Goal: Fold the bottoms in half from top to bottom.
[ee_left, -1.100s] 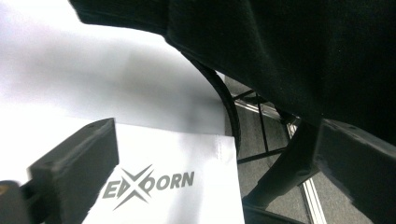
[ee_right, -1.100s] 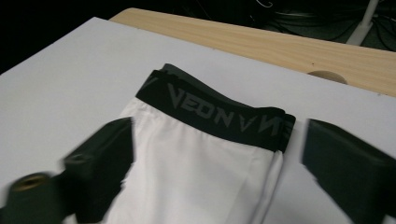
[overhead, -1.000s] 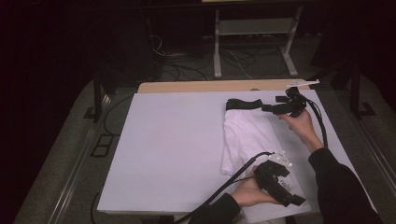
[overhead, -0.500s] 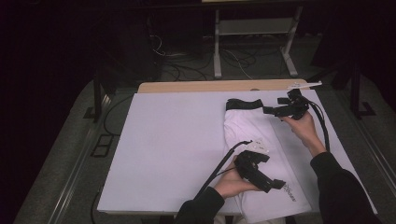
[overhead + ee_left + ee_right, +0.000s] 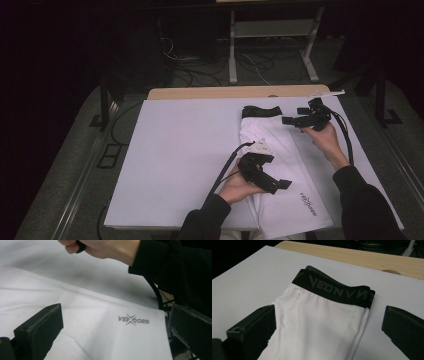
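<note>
Looks like a folding job on a pair of white shorts (image 5: 280,165) with a black waistband (image 5: 262,111), lying lengthwise on the right half of the white worktop (image 5: 175,150) — waistband at the far end, hem with the small grey logo (image 5: 306,202) hanging just over the near edge.

My take on doing this step well: both grippers should come down low and flat, one at each end, and bite only the layers you mean to lift. The fabric is thin and already doubled, so a sloppy pinch would probably drag the lower layer along and wrinkle it. I'd grab close to the edge, lift both ends together, and keep the side seam straight so the fold lands square.

Where things sit right now:

- The left gripper (image 5: 272,182) is over the lower half of the shorts, pointing toward the hem. Its fingers are spread wide with nothing between them. In the left gripper view the logo (image 5: 133,320) lies just ahead between the two fingers (image 5: 41,327), cloth running underneath.
- The right gripper (image 5: 295,120) hovers at the far end, just beside the waistband on its right, aimed left at it. Its fingers (image 5: 254,327) are spread too, empty — in the right gripper view the waistband (image 5: 332,290) is a little ahead, centred in the gap, not touched yet.

So neither end is gripped, I'd say both are lined up.
</note>
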